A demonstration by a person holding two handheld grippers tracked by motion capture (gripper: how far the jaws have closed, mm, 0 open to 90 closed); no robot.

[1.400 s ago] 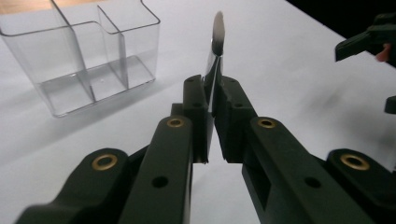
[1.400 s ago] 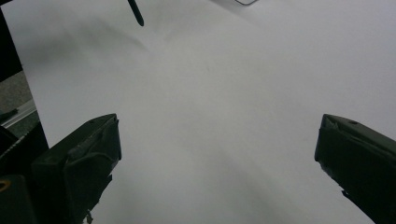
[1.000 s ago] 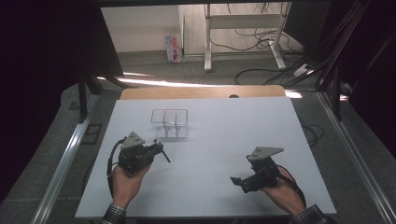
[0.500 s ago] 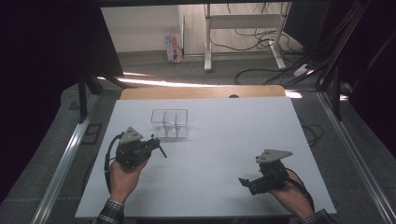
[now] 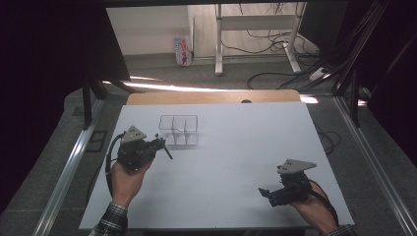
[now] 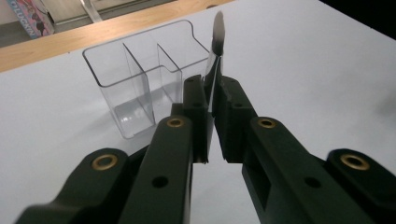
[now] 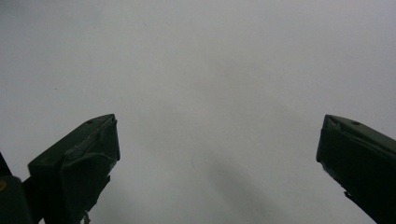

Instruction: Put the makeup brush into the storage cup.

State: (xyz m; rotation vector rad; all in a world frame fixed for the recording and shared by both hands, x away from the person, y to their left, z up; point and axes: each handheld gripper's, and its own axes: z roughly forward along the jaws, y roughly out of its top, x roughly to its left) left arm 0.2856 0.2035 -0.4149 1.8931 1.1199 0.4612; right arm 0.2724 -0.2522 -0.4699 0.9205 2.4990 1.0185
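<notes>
Held item: thin flat dark strip w/ pale rounded tip (image 6: 217,42), maybe a small brush or spatula, can't tell which; sticks up out of the left gripper (image 6: 211,100).
Left fingers: squeezed narrow on the strip, pads pressing both its faces; same narrow grip through the earlier pics.
Left hand (image 5: 129,173): near desk's left edge, about mid-depth. Since a sec ago the gripper has come up a bit and edged toward the organizer; strip's tip now points at its near-left corner in high view, just beside, not inside.
Organizer: clear plastic box w/ three compartments (image 5: 178,130), left of centre toward the desk's far edge; all compartments look empty.
Right gripper (image 5: 271,192): near desk's near-right corner, fingers (image 7: 77,161) spread wide, nothing between, bare white desk (image 5: 236,147) under them. It has slid back toward that corner, away from the middle.
Meaning: prob. right side is done w/ its part and clearing off; left is carrying the strip to the organizer.
Step in hand: approach, not yet over a compartment.
Next (judgement): lift tip over the rim, stand the strip in a slot, then let go. Thin item, could tip or catch the wall.
</notes>
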